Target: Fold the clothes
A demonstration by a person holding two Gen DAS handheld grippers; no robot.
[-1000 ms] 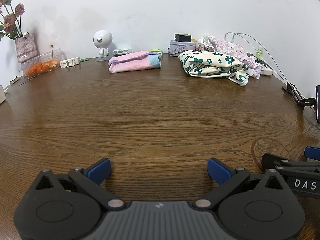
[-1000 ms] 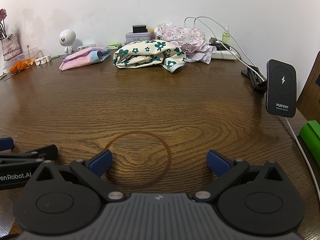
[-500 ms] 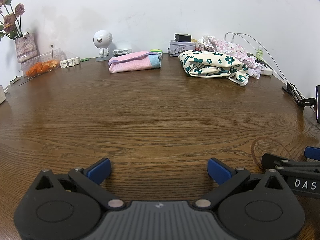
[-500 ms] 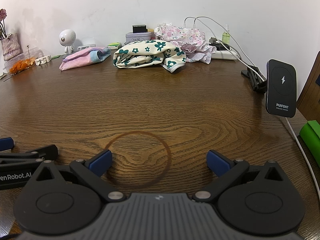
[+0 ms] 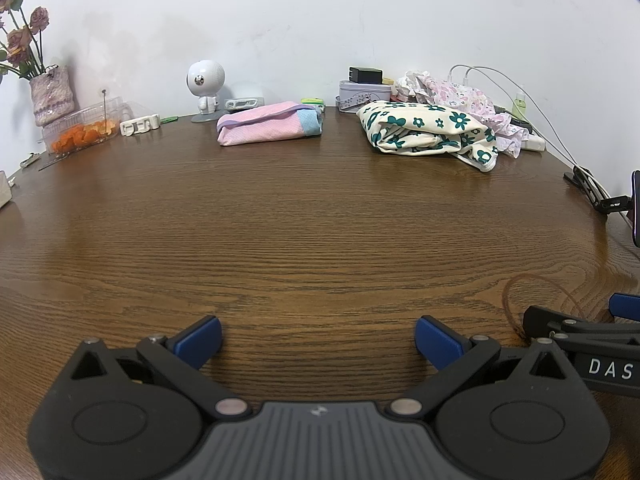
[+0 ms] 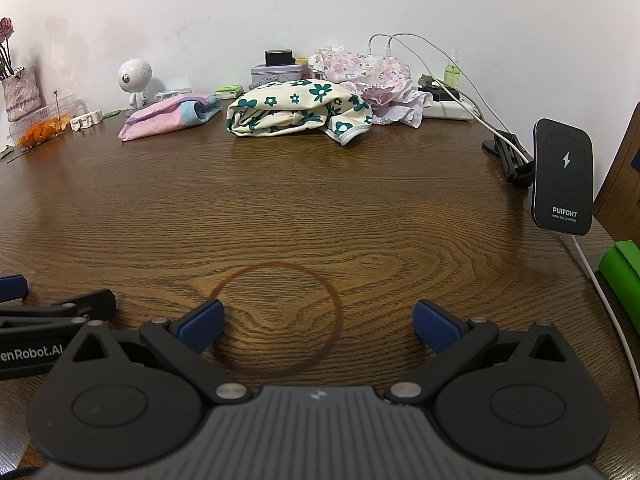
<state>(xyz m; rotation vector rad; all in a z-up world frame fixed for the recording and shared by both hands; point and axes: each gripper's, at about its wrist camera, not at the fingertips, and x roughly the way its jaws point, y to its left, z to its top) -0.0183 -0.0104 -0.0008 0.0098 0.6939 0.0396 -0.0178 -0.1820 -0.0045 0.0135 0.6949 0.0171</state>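
Note:
A folded pink garment point(image 5: 268, 123) point(image 6: 168, 116) lies at the far side of the brown wooden table point(image 5: 304, 216). To its right lies a bundled cream garment with green flowers point(image 5: 428, 130) point(image 6: 296, 114). Behind that sits a crumpled white garment with pink flowers point(image 5: 456, 90) point(image 6: 368, 74). My left gripper point(image 5: 318, 342) is open and empty, low over the near table edge. My right gripper point(image 6: 318, 326) is open and empty, beside it to the right, over a dark ring mark point(image 6: 276, 318). Both are far from the clothes.
A white round-headed figure point(image 5: 205, 84), a vase of flowers point(image 5: 50, 94), a plastic box of orange pieces point(image 5: 82, 130), a tin point(image 5: 364, 94), a power strip with cables point(image 6: 448, 110), a black charger stand point(image 6: 562, 178) and a green object point(image 6: 624, 276) line the table's edges.

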